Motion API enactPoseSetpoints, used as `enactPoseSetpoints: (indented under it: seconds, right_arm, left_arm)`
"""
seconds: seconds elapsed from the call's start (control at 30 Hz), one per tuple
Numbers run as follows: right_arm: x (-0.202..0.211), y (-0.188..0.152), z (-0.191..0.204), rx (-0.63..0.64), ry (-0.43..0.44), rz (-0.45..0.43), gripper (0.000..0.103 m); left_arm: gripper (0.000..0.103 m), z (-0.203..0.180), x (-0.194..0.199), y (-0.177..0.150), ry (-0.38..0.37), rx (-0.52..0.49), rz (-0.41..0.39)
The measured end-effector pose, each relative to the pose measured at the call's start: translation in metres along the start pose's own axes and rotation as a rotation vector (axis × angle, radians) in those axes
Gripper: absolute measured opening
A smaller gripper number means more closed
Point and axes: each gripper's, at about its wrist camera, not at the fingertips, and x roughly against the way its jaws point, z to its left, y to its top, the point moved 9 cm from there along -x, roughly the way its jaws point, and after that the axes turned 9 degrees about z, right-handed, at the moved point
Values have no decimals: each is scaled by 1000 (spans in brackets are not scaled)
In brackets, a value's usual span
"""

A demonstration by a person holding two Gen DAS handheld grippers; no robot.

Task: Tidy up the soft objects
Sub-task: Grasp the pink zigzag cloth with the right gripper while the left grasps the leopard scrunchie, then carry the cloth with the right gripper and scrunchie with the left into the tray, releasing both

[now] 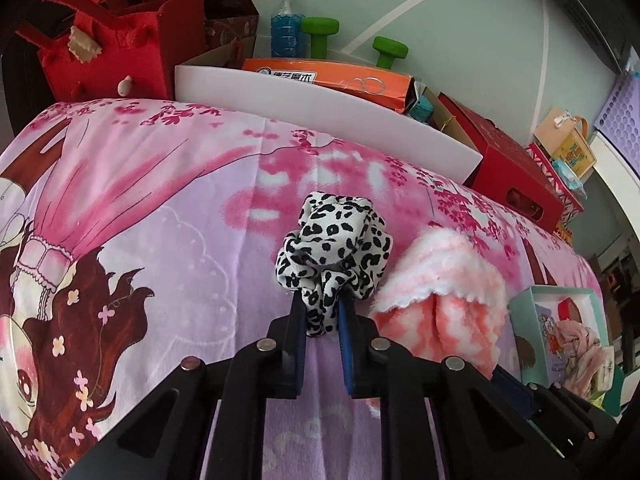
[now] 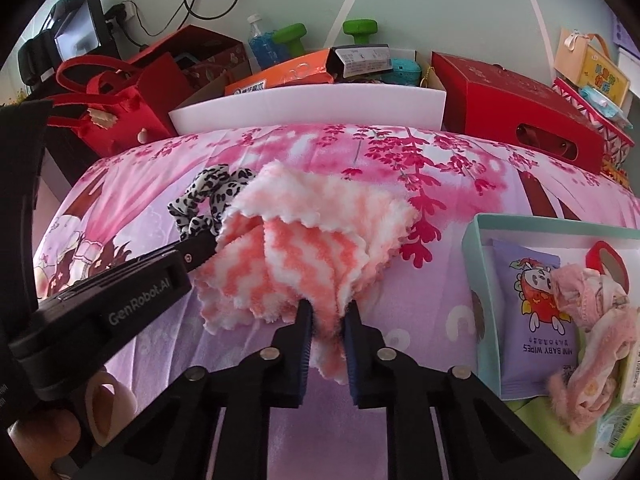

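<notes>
Bedsheet [image 2: 460, 264], pink and lilac with a cartoon girl and blossom print, covering the work surface; left gripper [image 1: 322, 312] pinched on a leopard-print scrunchie [image 1: 334, 248] held just above the sheet; right gripper [image 2: 327, 314] clamped on a fluffy pink-and-white cloth [image 2: 304, 248], just beside the scrunchie; teal box [image 2: 476, 248] to the right, holding baby wipes [image 2: 532, 320] and a pink hairband [image 2: 592, 360]; white tray [image 2: 312, 108], red bag [image 1: 108, 52], red box [image 2: 516, 120], green dumbbells [image 1: 320, 34] along the pale green wall.

Bare bedsheet [image 1: 160, 240] lies open leftward; white box [image 2: 312, 108] and teal box [image 2: 480, 264] block back and right.
</notes>
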Motion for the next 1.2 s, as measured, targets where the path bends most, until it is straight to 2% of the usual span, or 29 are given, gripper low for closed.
enactPoseSetpoints:
  seconds: [0.43, 0.77, 1.2]
  right_arm:
    - [46, 8, -11, -41, 11, -100, 11]
    - [111, 6, -22, -82, 5, -244, 11]
    - [165, -13, -55, -147, -24, -333, 11]
  left_arm:
    - [14, -2, 32, 0, 17, 19, -44]
    - [14, -29, 89, 1, 8, -25, -147]
    - [14, -69, 149, -17, -19, -92, -245]
